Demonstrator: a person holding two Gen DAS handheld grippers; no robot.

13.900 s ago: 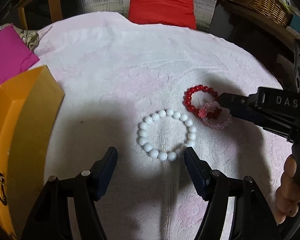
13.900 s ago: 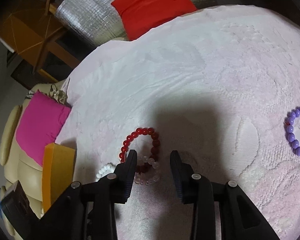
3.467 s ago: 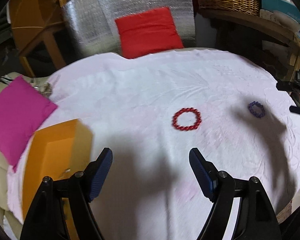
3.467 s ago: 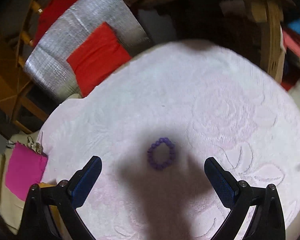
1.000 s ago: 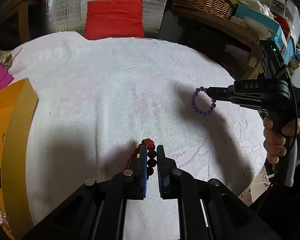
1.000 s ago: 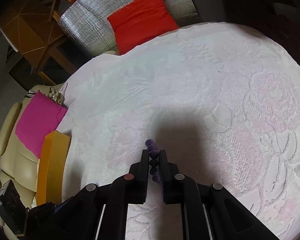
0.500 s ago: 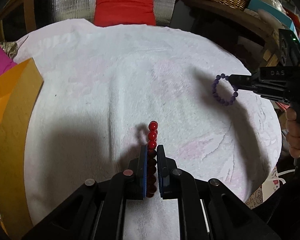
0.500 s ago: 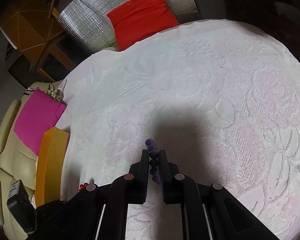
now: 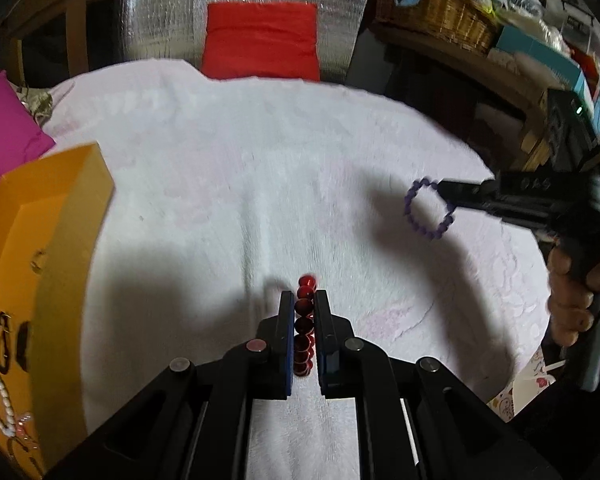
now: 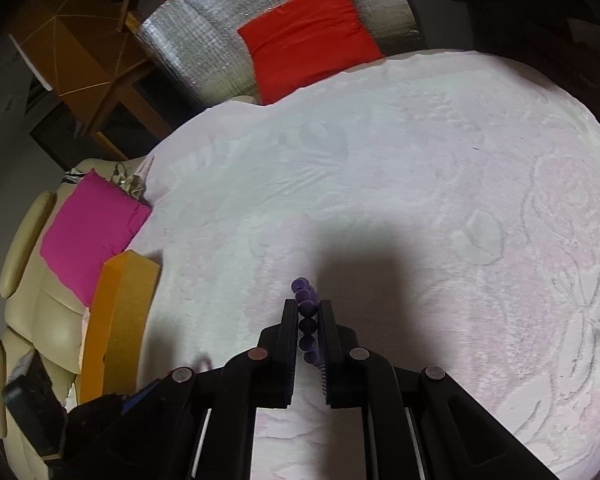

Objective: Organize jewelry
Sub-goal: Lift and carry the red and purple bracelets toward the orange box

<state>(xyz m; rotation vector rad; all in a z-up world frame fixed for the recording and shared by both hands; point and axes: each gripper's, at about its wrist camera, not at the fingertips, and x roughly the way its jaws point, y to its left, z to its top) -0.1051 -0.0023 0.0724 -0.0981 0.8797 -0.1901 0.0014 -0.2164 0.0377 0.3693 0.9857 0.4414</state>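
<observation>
My left gripper (image 9: 303,300) is shut on a red bead bracelet (image 9: 305,322) and holds it edge-on above the white-pink tablecloth (image 9: 260,184). My right gripper (image 10: 307,306) is shut on a purple bead bracelet (image 10: 306,320); the purple bracelet (image 9: 428,210) also shows in the left wrist view, hanging from the right gripper's tips (image 9: 446,194) at mid right. An open orange jewelry box (image 9: 40,280) stands at the left, with a white bead bracelet (image 9: 0,404) and dark pieces inside. The orange box (image 10: 116,320) also shows at the left in the right wrist view.
A red cushion (image 9: 260,46) leans on a silver padded panel (image 9: 240,8) behind the table. A magenta cushion (image 10: 88,232) lies on a cream sofa (image 10: 28,308) at the left. A wicker basket (image 9: 440,16) and boxes fill shelves at the back right.
Both grippers stay shut on their bracelets. The left gripper has lifted with the red bracelet and turned slightly towards the orange box; the right gripper with the purple bracelet has drifted slightly left.
</observation>
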